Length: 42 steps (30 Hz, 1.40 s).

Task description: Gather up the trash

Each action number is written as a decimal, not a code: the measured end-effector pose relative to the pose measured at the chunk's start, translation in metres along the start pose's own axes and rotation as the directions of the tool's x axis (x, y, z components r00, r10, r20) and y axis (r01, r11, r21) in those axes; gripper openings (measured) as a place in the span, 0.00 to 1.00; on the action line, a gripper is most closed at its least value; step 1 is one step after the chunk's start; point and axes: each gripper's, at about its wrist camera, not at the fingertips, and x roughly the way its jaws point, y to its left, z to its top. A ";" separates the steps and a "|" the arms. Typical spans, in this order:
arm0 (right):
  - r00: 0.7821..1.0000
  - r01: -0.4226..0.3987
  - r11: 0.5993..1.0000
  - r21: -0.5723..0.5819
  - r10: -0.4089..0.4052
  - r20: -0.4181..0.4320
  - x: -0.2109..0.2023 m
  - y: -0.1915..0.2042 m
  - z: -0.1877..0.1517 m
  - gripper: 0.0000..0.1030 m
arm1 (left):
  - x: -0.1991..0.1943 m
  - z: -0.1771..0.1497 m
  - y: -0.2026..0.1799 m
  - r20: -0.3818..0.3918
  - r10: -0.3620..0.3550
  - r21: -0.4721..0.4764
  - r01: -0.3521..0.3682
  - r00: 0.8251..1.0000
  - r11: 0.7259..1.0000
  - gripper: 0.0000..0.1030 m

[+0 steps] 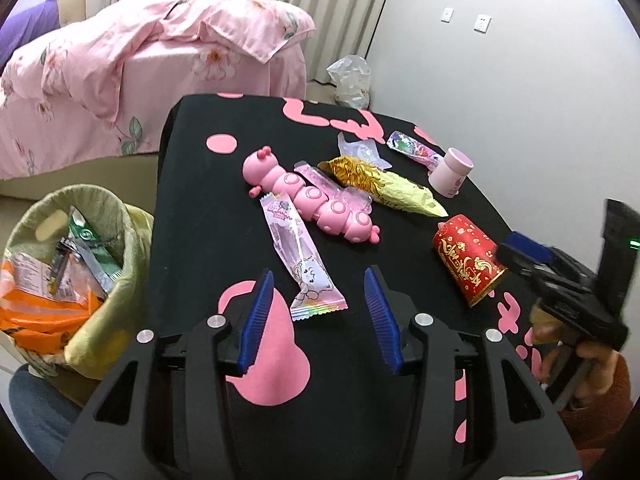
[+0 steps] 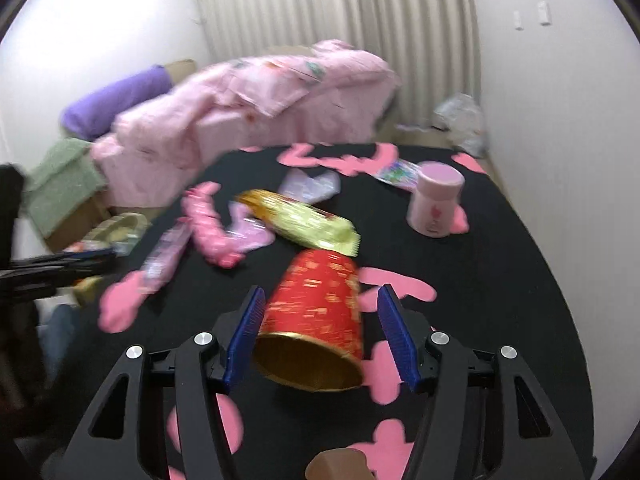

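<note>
A red paper cup with gold print lies on its side on the black tablecloth, its gold mouth toward me. My right gripper stands open around it; the left pad is close to the rim and the right pad is apart from it. In the left wrist view the same cup lies at the right. My left gripper is open above the near end of a pink-and-white candy wrapper, which lies flat on the cloth. A bin lined with a yellow-green bag stands left of the table, holding several wrappers.
On the cloth lie a pink caterpillar toy, a gold snack bag, a pink cup and more wrappers. A bed with pink bedding stands beyond. A white wall runs along the table's right side.
</note>
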 end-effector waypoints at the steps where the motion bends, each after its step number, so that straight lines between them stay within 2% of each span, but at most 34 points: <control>1: 1.000 -0.008 1.000 0.016 0.008 0.010 0.003 -0.002 -0.002 0.55 | -0.003 -0.001 0.001 0.004 0.000 0.003 0.000 1.000 1.000 0.45; 4: 0.998 -0.064 0.997 0.051 0.064 0.003 0.005 -0.007 -0.008 0.55 | -0.010 -0.003 0.006 0.027 -0.012 -0.001 0.012 1.000 1.000 0.49; 7: 0.990 -0.131 0.991 0.021 0.132 -0.056 0.008 0.001 -0.016 0.56 | -0.008 -0.005 0.017 0.037 -0.035 -0.046 0.037 0.999 0.998 0.53; 10: 0.995 -0.094 0.994 -0.062 0.091 -0.043 0.003 0.015 -0.019 0.56 | -0.003 -0.008 0.027 0.024 -0.059 -0.099 0.061 0.998 0.993 0.55; 13: 0.995 -0.091 0.993 -0.077 0.087 -0.044 0.002 0.017 -0.019 0.52 | 0.001 -0.010 0.029 0.009 -0.053 -0.109 0.053 0.999 0.993 0.56; 15: 0.996 -0.088 0.992 -0.088 0.086 -0.032 -0.003 0.016 -0.017 0.47 | 0.004 -0.011 0.027 -0.001 -0.066 -0.108 0.066 0.998 0.992 0.70; 17: 0.997 -0.077 0.994 -0.083 0.076 -0.020 -0.007 0.011 -0.014 0.46 | 0.011 -0.011 0.021 -0.036 -0.099 -0.086 0.096 0.994 0.992 0.75; 19: 0.998 -0.068 0.995 -0.066 0.068 -0.007 -0.012 0.004 -0.011 0.46 | 0.020 -0.011 0.012 -0.075 -0.073 -0.049 0.069 0.994 0.996 0.75; 21: 0.998 -0.069 0.997 -0.029 0.070 0.010 -0.017 -0.006 -0.009 0.46 | 0.024 -0.010 0.004 -0.073 -0.024 -0.015 0.023 0.997 1.000 0.75; 26: 0.997 -0.066 0.998 0.012 0.066 0.030 -0.023 -0.020 -0.009 0.46 | 0.042 -0.006 -0.006 -0.084 0.034 0.000 -0.034 0.996 0.999 0.58; 29: 0.997 -0.078 0.997 0.022 0.077 0.030 -0.023 -0.022 -0.009 0.46 | 0.055 -0.005 -0.003 -0.113 0.051 -0.016 -0.053 0.992 0.998 0.34; 33: 0.997 -0.074 0.997 -0.001 0.074 0.038 -0.025 -0.017 -0.008 0.46 | 0.044 -0.005 0.011 -0.062 -0.002 -0.080 -0.003 0.998 0.997 0.34; 38: 0.995 -0.093 0.996 -0.015 0.094 0.043 -0.027 -0.009 -0.003 0.46 | 0.008 -0.003 0.026 0.035 -0.012 -0.115 0.016 0.999 0.993 0.34; 42: 0.991 -0.119 0.991 -0.063 0.123 0.052 -0.030 0.008 0.009 0.46 | -0.022 0.000 0.042 0.102 0.012 -0.131 0.001 0.995 0.991 0.34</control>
